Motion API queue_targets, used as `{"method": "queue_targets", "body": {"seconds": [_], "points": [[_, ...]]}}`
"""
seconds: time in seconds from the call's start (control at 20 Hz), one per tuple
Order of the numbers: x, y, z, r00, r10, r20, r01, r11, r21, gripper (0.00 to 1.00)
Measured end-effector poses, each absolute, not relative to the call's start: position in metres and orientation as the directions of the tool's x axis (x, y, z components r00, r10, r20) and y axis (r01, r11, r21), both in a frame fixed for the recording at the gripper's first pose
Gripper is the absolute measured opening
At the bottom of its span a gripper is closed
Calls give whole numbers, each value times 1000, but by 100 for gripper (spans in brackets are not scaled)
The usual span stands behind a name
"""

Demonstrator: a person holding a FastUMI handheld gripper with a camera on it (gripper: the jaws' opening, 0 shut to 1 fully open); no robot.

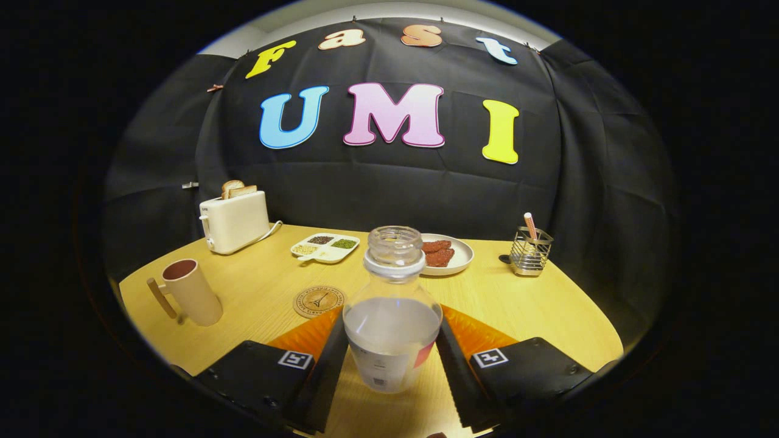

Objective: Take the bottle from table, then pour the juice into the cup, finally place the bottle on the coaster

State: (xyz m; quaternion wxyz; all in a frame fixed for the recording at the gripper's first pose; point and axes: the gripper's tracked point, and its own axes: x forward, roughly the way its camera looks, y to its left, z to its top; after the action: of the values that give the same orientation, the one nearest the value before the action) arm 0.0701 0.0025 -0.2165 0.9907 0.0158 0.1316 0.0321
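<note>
We see a clear, round-shouldered plastic bottle [392, 316] standing upright between the two fingers of the gripper [392, 359], its long axis vertical and its open, capless mouth pointing straight up. A pale liquid fills the lower body up to about the shoulder, and a white label wraps the base. Both fingers lie against the bottle's sides, one on each flank, so we read them as pinching it; we cannot tell whether its base rests on the light wooden table [523, 304] or is just clear of it.

Just beyond the left finger, a round cork-coloured coaster with a dark printed design [319, 301] lies flat on the table, near the bottle but apart from it. Farther left stands a beige cup with a dark red inside and a handle [190, 292], upright, well apart from the bottle.

Behind these, along the booth's wall, we see a white toaster with two bread slices standing in it [235, 220], a white divided tray holding seeds [325, 247], a pale plate with reddish pieces [447, 254] partly hidden behind the bottle's neck, and a wire holder with a striped stick [530, 251].
</note>
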Motion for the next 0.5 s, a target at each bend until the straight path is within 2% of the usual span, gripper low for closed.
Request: {"method": "queue_targets", "body": {"seconds": [0.25, 0.5], "points": [[70, 7, -216, 959, 85, -270, -85, 996, 10, 75], [71, 16, -198, 959, 108, -262, -126, 990, -55, 75]]}}
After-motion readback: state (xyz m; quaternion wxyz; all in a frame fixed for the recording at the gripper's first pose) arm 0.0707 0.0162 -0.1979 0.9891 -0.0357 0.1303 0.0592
